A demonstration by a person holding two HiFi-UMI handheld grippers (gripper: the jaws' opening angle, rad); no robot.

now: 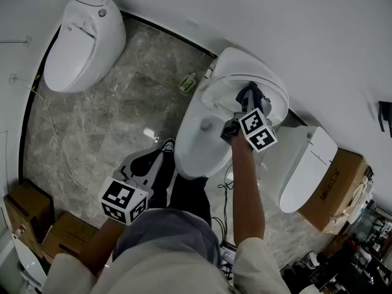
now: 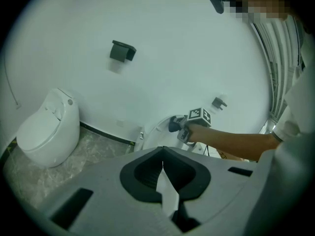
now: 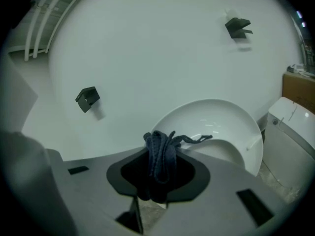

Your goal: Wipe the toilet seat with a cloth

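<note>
Fingers on the right gripper [image 3: 158, 175] are clamped on the cloth [image 3: 160, 154], a dark blue bundle pinched at its middle. A folded wad stands out past the tips and one thin tail strays toward 2 o'clock. The left gripper [image 2: 163, 178] has its jaws pressed together with nothing between them, and in the head view it hangs low at about 7 o'clock, well away from the work. The cloth is carried over the middle toilet [image 1: 195, 146], which lies at about 1 o'clock from the person. Just behind it, at 12 o'clock in the right gripper view, is the raised white lid [image 3: 211, 122], and the toilet seat [image 3: 234, 156] curves below at about 3 o'clock. Whether the cloth touches the porcelain I cannot tell. The cloth looks light, limp and soft, so it should mould to the curved rim and not skid off. The present hold across the bunched middle suits it, since the protruding wad keeps the hard fingertips off the surface. The loose tail may drag or catch. The seat looks glossy, hard and probably slippery, and it is likely hinged, so moderate, even pressure seems wise.
</note>
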